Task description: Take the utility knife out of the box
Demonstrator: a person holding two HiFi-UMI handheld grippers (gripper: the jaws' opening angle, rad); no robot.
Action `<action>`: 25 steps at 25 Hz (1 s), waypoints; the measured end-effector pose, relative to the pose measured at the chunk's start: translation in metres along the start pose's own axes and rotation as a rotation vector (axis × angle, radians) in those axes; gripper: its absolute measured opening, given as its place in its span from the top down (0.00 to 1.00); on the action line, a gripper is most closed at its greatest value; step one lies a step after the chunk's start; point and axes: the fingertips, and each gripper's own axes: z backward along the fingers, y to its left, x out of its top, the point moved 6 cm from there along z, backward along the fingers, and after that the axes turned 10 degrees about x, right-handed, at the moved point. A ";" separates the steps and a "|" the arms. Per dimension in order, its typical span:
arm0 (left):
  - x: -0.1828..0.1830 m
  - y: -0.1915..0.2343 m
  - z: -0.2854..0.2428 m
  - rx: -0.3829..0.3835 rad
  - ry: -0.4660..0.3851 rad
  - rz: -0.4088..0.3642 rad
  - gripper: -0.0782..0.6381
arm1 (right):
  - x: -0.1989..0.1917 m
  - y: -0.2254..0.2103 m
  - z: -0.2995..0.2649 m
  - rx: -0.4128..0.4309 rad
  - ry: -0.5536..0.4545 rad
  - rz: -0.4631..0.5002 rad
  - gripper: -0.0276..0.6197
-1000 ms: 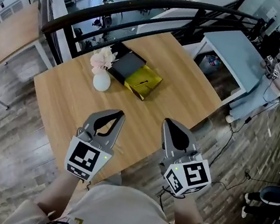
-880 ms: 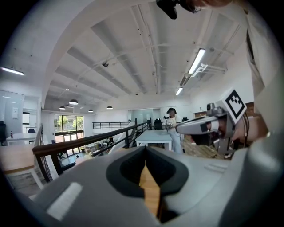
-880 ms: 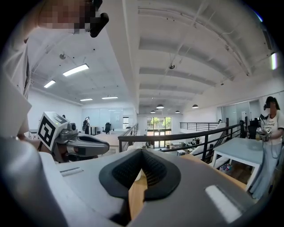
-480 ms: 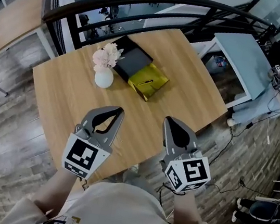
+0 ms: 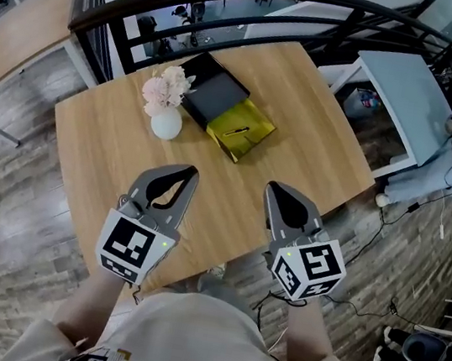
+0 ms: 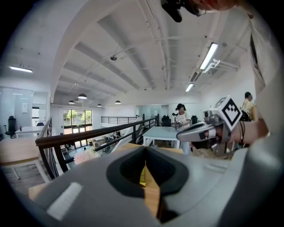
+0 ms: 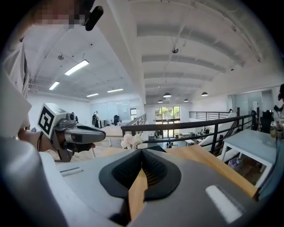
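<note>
Wooden table [image 5: 304,120]: black-and-yellow box [image 5: 225,109] beside white vase [image 5: 165,124]

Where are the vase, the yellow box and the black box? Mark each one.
vase [image 5: 165,126], head view, on its round white body.
yellow box [image 5: 254,124], head view, on its yellow top face.
black box [image 5: 214,93], head view, on the middle of its flat top.
</note>
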 end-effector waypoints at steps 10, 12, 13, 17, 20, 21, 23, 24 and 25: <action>-0.005 0.004 -0.060 0.013 0.027 -0.020 0.89 | 0.002 -0.058 -0.047 0.026 0.173 0.121 0.83; -0.009 0.005 -0.078 0.017 0.051 -0.028 0.89 | 0.006 -0.068 -0.059 0.053 0.203 0.146 0.82; -0.011 0.006 -0.085 0.013 0.061 -0.026 0.89 | 0.007 -0.072 -0.065 0.069 0.220 0.161 0.82; -0.021 0.009 -0.109 0.001 0.088 -0.020 0.89 | 0.007 -0.089 -0.099 0.120 0.285 0.236 0.81; -0.031 0.015 -0.126 0.004 0.104 -0.004 0.89 | 0.000 -0.103 -0.130 0.160 0.347 0.301 0.79; -0.035 0.017 -0.130 0.001 0.111 0.003 0.89 | -0.003 -0.106 -0.139 0.165 0.375 0.341 0.79; -0.044 0.020 -0.141 -0.007 0.127 0.017 0.89 | -0.012 -0.112 -0.157 0.180 0.440 0.428 0.77; -0.048 0.022 -0.146 -0.008 0.136 0.023 0.89 | -0.017 -0.114 -0.166 0.195 0.472 0.461 0.76; -0.053 0.024 -0.151 -0.006 0.145 0.026 0.89 | -0.023 -0.115 -0.174 0.215 0.499 0.488 0.75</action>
